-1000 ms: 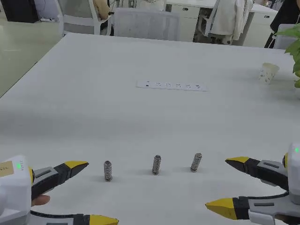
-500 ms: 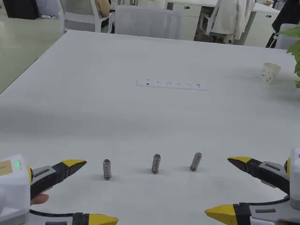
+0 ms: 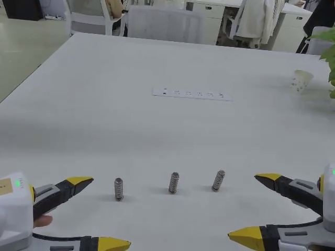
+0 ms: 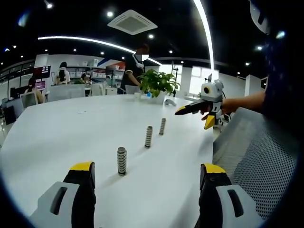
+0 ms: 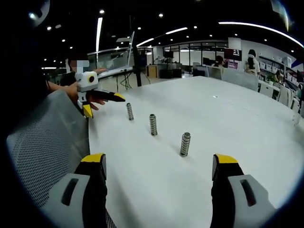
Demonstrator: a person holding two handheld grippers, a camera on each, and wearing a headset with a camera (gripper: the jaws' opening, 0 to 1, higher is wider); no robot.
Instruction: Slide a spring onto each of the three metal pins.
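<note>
Three upright pins, each wearing a coiled spring, stand in a row on the white table: the left spring (image 3: 119, 189), the middle spring (image 3: 174, 183) and the right spring (image 3: 218, 180), which leans slightly. My left gripper (image 3: 96, 212) is open at the near left, a short way from the left spring (image 4: 122, 161). Over at the near right my right gripper (image 3: 256, 206) is open too, close to the right spring (image 5: 185, 144). Nothing is between either pair of yellow-tipped fingers. Each gripper view also catches the other gripper: the right gripper (image 4: 194, 116) and the left gripper (image 5: 100, 105).
A white power strip (image 3: 191, 94) lies mid-table. A paper cup (image 3: 300, 81) and a green plant (image 3: 328, 57) sit at the far right edge. Chairs (image 3: 162, 25) and a person stand beyond the far edge. A mesh chair back (image 5: 47, 137) is close beside me.
The view has shifted slightly. Both grippers have drawn back a little toward me, staying open. The three springs have not moved.
</note>
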